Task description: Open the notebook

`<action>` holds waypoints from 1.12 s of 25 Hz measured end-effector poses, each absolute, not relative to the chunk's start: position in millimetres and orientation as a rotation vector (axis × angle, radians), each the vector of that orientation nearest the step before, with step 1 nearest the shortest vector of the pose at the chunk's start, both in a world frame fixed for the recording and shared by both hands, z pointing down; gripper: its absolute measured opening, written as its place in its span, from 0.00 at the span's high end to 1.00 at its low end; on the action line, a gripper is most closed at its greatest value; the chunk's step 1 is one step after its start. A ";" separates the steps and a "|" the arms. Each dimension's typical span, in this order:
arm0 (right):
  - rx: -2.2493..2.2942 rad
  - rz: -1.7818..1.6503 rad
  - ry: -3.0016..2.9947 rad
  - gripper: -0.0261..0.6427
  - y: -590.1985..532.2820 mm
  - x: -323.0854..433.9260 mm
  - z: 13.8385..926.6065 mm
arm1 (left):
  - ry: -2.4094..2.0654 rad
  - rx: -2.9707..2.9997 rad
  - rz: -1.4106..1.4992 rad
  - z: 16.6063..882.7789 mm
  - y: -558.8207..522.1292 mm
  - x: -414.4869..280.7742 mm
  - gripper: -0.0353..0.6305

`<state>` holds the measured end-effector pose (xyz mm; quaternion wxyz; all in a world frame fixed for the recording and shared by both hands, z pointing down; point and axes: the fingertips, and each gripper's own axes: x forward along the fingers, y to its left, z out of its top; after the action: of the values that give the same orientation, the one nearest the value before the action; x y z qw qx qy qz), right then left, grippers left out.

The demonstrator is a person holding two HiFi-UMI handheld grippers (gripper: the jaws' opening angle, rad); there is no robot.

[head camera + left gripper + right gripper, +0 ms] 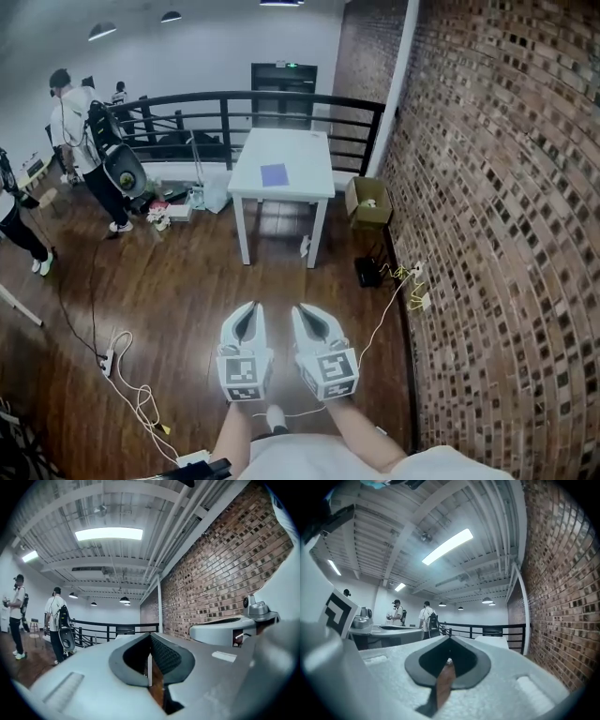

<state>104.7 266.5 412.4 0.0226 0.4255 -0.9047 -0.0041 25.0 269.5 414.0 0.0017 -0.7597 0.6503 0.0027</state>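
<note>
**A:** Where's the notebook?

**B:** The purple notebook (274, 174) lies flat and closed near the middle of the white table (314, 186). That's far ahead, well apart from the 2 grippers.

**A:** And the grippers themselves?

**B:** The left gripper (250, 309) and right gripper (303, 312) sit side by side near the person, pointing level toward the table. Both are clenched on nothing, and only floor shows through the slit between each pair of jaws.

**A:** So what does the step call for?

**B:** I'd judge it's a walk-up first. Get to the table's near edge, then part 1 gripper's jaws to catch the cover's free edge. The other can pin the book so it doesn't slide on that smooth top.

**A:** Anything around it?

**B:** Dark wooden floor (187, 281), with a white cable (386, 305) trailing on the right. A cardboard box (367, 200) stands right of the table, beside the brick wall (497, 187). There's a black railing (225, 98) beyond, and a person (80, 127) far left.
</note>
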 end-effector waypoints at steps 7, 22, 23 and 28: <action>1.370 0.007 -2.724 0.97 221.5 90.2 428.0 | 2.063 -2.436 0.003 438.3 209.8 -9.6 0.92; 1.273 0.038 -2.822 0.97 84.0 45.5 427.8 | 2.152 -2.381 -0.103 457.0 92.4 -48.9 0.92; 1.271 0.043 -2.838 0.97 69.3 41.1 423.3 | 2.150 -2.364 -0.110 451.1 79.6 -53.7 0.92; 1.264 0.020 -2.920 0.97 -3.8 30.2 397.3 | 2.107 -2.293 -0.103 416.3 15.7 -60.2 0.92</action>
<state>30.2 -3.8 397.3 -0.0201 0.3973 -0.9174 0.0062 -60.2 15.7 416.3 0.0130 -0.7359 0.6761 -0.0330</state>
